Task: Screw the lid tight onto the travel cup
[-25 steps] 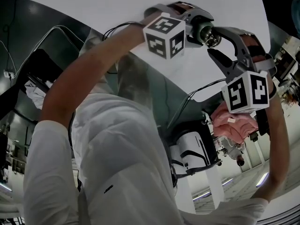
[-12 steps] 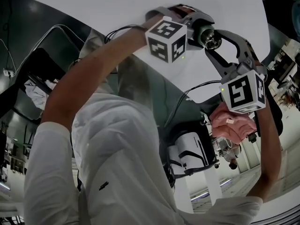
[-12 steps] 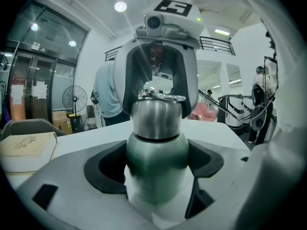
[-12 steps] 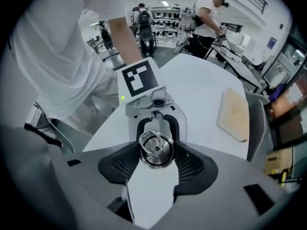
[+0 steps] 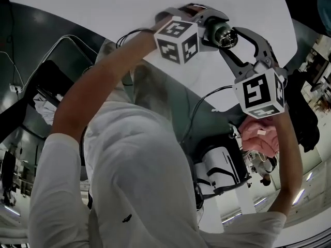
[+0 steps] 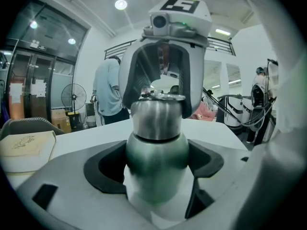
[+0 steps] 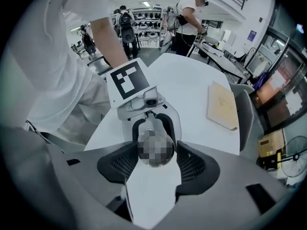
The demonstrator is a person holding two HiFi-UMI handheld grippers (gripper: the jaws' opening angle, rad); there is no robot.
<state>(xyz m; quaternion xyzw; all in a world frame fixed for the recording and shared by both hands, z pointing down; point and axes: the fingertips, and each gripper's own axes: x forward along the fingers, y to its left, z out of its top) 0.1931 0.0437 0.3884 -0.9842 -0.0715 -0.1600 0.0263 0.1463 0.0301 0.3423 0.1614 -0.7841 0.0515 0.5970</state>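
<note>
A steel travel cup [image 6: 157, 157] stands between the black pads of my left gripper [image 6: 156, 164], which is shut on its body. The steel lid [image 6: 157, 118] sits on the cup's mouth. My right gripper [image 6: 158, 87] comes from the far side and its jaws close on the lid from both sides. In the right gripper view the lid [image 7: 156, 147] lies between the pads of my right gripper [image 7: 156, 152], with the left gripper [image 7: 152, 121] behind it. In the head view both grippers meet at the cup [image 5: 221, 34] over the white table [image 5: 129, 9].
A tan notebook [image 7: 222, 104] lies on the table beyond the grippers. A grey chair [image 7: 247, 114] stands at the table's edge. People stand in the background [image 6: 109, 92]. A black and white machine [image 5: 222, 164] sits on the floor below my right arm.
My right gripper has swung up and to the left in the head view and turned about the lid. The left gripper with the cup has barely shifted.
</note>
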